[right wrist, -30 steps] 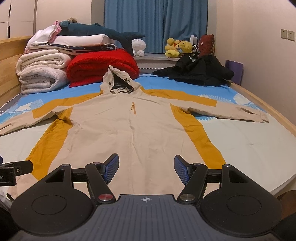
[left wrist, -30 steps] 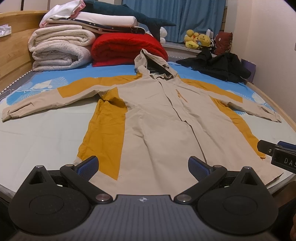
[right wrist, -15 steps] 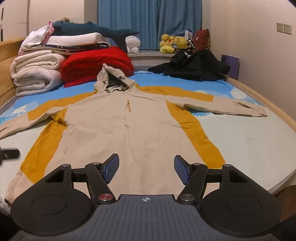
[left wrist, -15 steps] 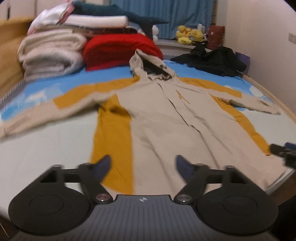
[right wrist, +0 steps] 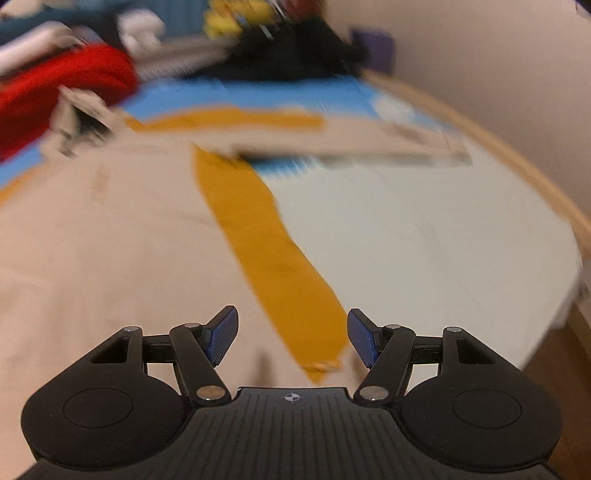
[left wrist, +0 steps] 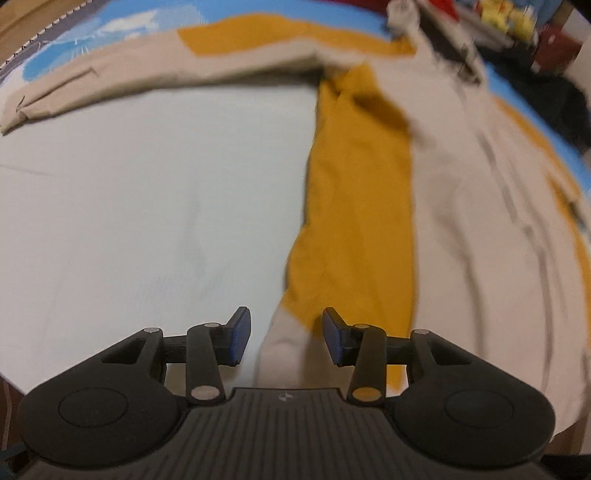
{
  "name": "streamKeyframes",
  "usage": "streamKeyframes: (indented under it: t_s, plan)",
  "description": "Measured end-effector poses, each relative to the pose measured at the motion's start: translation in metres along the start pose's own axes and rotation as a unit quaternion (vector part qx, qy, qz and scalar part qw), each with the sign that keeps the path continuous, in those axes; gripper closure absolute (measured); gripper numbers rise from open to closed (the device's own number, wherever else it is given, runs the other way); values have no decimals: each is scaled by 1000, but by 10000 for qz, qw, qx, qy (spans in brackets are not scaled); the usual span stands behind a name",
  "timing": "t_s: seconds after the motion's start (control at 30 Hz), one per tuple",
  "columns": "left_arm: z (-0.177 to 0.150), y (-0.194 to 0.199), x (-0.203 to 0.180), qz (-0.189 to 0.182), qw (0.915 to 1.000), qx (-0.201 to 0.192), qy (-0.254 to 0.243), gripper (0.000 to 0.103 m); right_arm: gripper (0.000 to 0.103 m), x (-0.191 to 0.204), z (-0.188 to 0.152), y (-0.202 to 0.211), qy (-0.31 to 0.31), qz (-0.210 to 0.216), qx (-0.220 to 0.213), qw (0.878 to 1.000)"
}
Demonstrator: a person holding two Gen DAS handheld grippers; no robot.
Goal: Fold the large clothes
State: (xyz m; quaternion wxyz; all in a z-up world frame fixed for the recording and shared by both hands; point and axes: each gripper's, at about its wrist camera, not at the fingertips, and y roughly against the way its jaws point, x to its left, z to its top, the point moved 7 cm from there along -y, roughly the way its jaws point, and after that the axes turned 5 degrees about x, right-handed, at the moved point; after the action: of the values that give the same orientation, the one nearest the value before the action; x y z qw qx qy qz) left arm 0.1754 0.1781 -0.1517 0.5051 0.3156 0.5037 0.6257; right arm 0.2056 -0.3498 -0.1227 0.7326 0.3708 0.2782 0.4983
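A beige hooded jacket with mustard-yellow side panels (left wrist: 362, 192) lies spread flat, front up, on the bed, sleeves out to both sides. My left gripper (left wrist: 282, 338) is open, low over the jacket's lower left hem corner, which lies between the pads. The left sleeve (left wrist: 110, 81) stretches away to the left. My right gripper (right wrist: 291, 338) is open, low over the lower right hem corner, where the yellow panel (right wrist: 266, 251) ends. The right sleeve (right wrist: 351, 144) stretches right. Both views are motion-blurred.
The bed sheet (left wrist: 129, 221) is pale with blue at the far end. A wooden bed rim (right wrist: 517, 166) curves on the right. A red blanket (right wrist: 55, 85), a black garment (right wrist: 295, 55) and yellow plush toys (right wrist: 236, 14) lie at the far end.
Both grippers have dropped low and swung outward, left to the lower left hem corner, right to the lower right. The left jaws have narrowed but stay open.
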Motion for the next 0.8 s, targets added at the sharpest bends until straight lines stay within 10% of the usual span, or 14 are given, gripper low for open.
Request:
streamKeyframes:
  t_s: [0.13,0.23,0.4,0.8]
  plan:
    - [-1,-9,5,1,9998,186,5,60,37,-22,-20,-39,-387,-273,701,9964]
    - [-3,-14,0,-111,9996,223,-146,87,43,-24,-29,-48,-581,-197,850,9945]
    - [-10,-3,-9,18,9991,12,-421,102,99,-4,-30,-42,-359,114,807,9960]
    - [-37,20,14,724,9947,199,-700,103,103,-11,-53,-10,-93,99,1241,9922]
